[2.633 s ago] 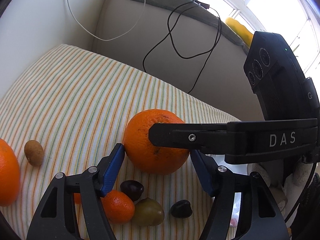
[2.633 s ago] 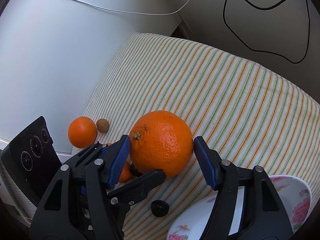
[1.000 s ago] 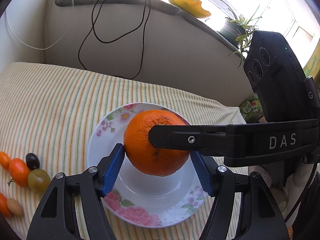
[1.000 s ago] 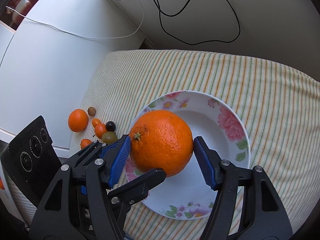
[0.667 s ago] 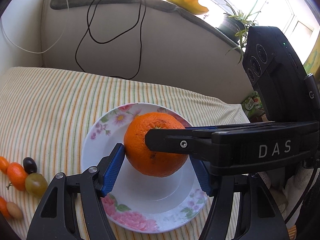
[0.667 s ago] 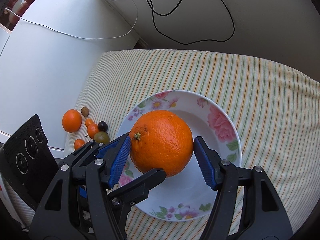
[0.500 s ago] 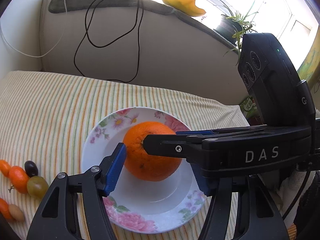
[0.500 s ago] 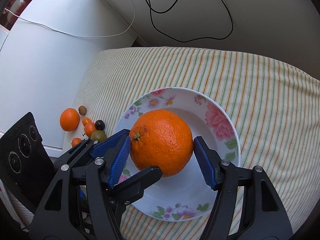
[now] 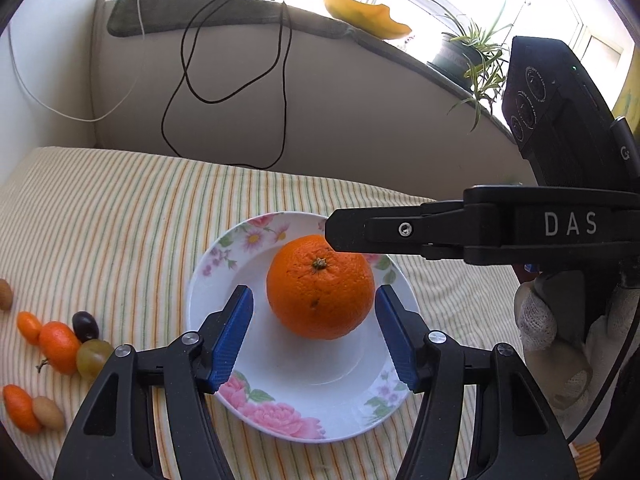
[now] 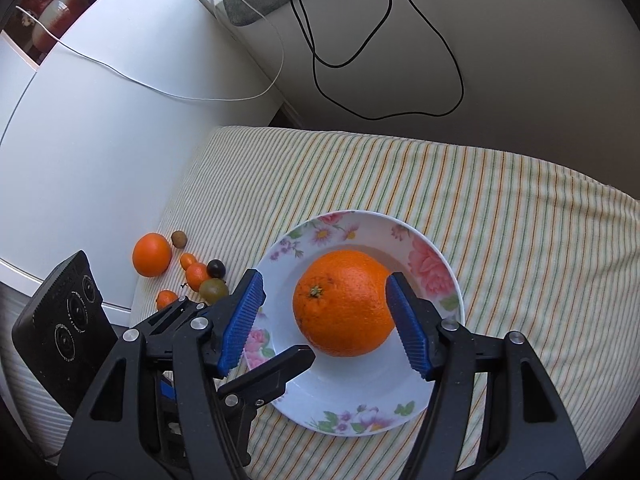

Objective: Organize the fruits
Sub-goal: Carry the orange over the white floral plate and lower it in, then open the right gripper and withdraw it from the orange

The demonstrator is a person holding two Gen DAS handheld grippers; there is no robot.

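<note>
A large orange (image 9: 320,286) (image 10: 344,302) rests in the floral white plate (image 9: 288,412) (image 10: 436,264) on the striped cloth. My left gripper (image 9: 314,332) is open, its blue pads on either side of the orange with a gap. My right gripper (image 10: 326,318) is open too, its pads beside the orange; one right finger (image 9: 400,230) crosses above the orange in the left wrist view. Small fruits lie left of the plate: a green grape (image 9: 93,356) (image 10: 213,289), a dark grape (image 9: 85,325) (image 10: 216,267), kumquats (image 9: 59,340) (image 10: 197,274) and a second orange (image 10: 152,254).
A white cabinet wall (image 10: 100,140) borders the cloth on the left. Black cables (image 9: 224,92) and a white one hang on the beige wall behind. A plant (image 9: 472,60) stands on the sill. A gloved hand (image 9: 560,344) holds the right gripper.
Both grippers carried the orange from the fruit pile to over the plate, set it down, opened and drew back a little. The orange now sits free in the plate.
</note>
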